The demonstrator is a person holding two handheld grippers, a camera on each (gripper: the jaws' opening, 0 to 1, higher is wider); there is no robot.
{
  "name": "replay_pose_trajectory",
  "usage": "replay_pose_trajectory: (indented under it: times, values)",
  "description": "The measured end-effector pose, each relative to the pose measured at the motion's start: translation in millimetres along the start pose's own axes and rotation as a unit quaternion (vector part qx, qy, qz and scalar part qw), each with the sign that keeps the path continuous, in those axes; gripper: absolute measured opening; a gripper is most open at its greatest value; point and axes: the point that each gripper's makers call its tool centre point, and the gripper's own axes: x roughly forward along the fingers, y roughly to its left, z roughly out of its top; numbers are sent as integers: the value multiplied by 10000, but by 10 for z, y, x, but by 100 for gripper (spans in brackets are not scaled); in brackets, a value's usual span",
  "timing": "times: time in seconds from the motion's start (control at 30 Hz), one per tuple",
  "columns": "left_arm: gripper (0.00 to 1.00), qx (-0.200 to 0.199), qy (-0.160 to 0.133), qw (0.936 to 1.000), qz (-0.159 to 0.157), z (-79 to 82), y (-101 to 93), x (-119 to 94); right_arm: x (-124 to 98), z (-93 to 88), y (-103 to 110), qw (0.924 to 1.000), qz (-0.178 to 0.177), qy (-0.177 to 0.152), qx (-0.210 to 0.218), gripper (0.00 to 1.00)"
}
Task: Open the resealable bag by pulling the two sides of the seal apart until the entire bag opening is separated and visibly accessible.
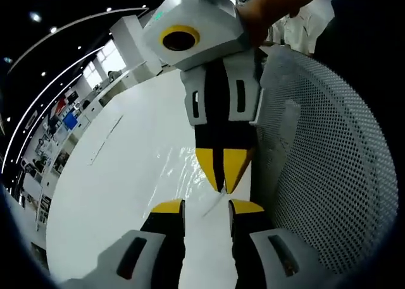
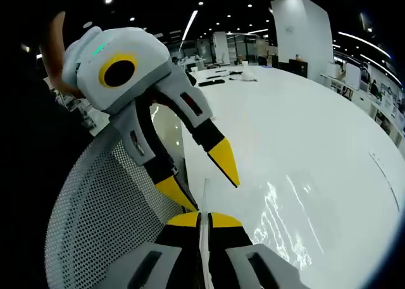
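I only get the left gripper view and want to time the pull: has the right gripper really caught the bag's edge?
Observer: Yes. In the right gripper view, the right gripper is shut on a thin clear edge of the bag, which stands up between its jaws.
Operator: And how does my left gripper look from there?
Observer: The left gripper is open. Its yellow tips sit on either side of that edge and are not clamping it.

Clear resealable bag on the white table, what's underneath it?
The glossy white table shows through the clear resealable bag, nothing else. The strip pinched in the right claw is hidden.
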Motion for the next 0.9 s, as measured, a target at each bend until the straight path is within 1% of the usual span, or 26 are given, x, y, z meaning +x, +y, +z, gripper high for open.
replay_pose_trajectory:
  times: [0.1, 0.17, 0.27, 0.33, 0.47, 0.6, 0.63, 0.67, 0.73, 0.8, 0.9]
  values:
    - [18, 136, 2, 9998, -120, 33, -37, -11, 7, -7, 7, 10000, -6, 18, -16, 0]
    - [17, 224, 33, 9995, -227, 26, -62, -12, 17, -21, 19, 9999, -1, 74, -87, 0]
    - [12, 455, 144, 9979, -441, -18, -105, 1, 25, -30, 35, 9997, 3, 140, -184, 0]
    - [8, 483, 181, 9974, -499, -57, -104, 37, 33, -31, 41, 9994, -30, 177, -292, 0]
    - [6, 562, 229, 9960, -662, -71, -141, 60, 50, -44, 60, 9990, -31, 251, -379, 0]
    - [0, 892, 308, 9917, -876, -93, -189, 73, 55, -42, 67, 9987, -61, 236, -443, 0]
    - [0, 967, 272, 9899, -997, -85, -223, 75, 55, -47, 64, 9985, -66, 245, -476, 0]
    - [0, 933, 276, 9903, -994, -88, -223, 75, 53, -53, 70, 9983, -52, 267, -512, 0]
    - [0, 1007, 208, 9895, -1019, -77, -210, 77, 50, -53, 63, 9982, -104, 261, -525, 0]
    - [0, 986, 146, 9896, -1037, -65, -191, 67, 48, -53, 55, 9985, -184, 247, -456, 0]
    - [0, 946, 95, 9894, -1101, -59, -192, 56, 62, -55, 78, 9969, -305, 264, -675, 1]
